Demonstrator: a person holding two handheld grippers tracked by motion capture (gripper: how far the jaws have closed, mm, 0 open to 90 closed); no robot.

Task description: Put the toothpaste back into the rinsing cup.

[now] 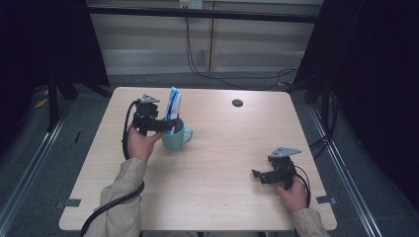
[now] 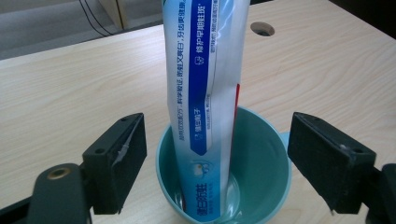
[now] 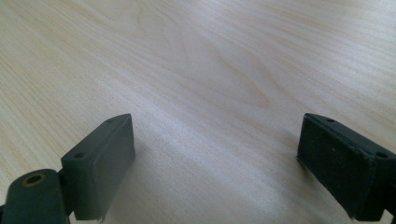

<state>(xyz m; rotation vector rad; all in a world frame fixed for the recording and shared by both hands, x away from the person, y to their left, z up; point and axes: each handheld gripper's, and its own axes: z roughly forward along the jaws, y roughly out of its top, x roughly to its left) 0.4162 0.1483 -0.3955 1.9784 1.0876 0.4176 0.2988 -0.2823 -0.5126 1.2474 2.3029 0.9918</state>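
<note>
A teal mug (image 1: 176,137) (image 2: 261,163) stands on the wooden table (image 1: 222,148), left of centre. A white and blue toothpaste tube (image 1: 173,106) (image 2: 205,107) stands upright inside it, cap end down. My left gripper (image 1: 165,126) (image 2: 217,163) is open at the mug, its jaws wide apart on either side of the mug and tube and touching neither. My right gripper (image 1: 257,175) (image 3: 215,163) is open low over bare wood near the front right of the table, with nothing between its jaws.
A round cable hole (image 1: 237,102) (image 2: 262,29) lies in the table's far right part. Black cables (image 1: 197,54) hang behind the table. Dark curtains flank both sides. Bare wood spans the table's middle and front.
</note>
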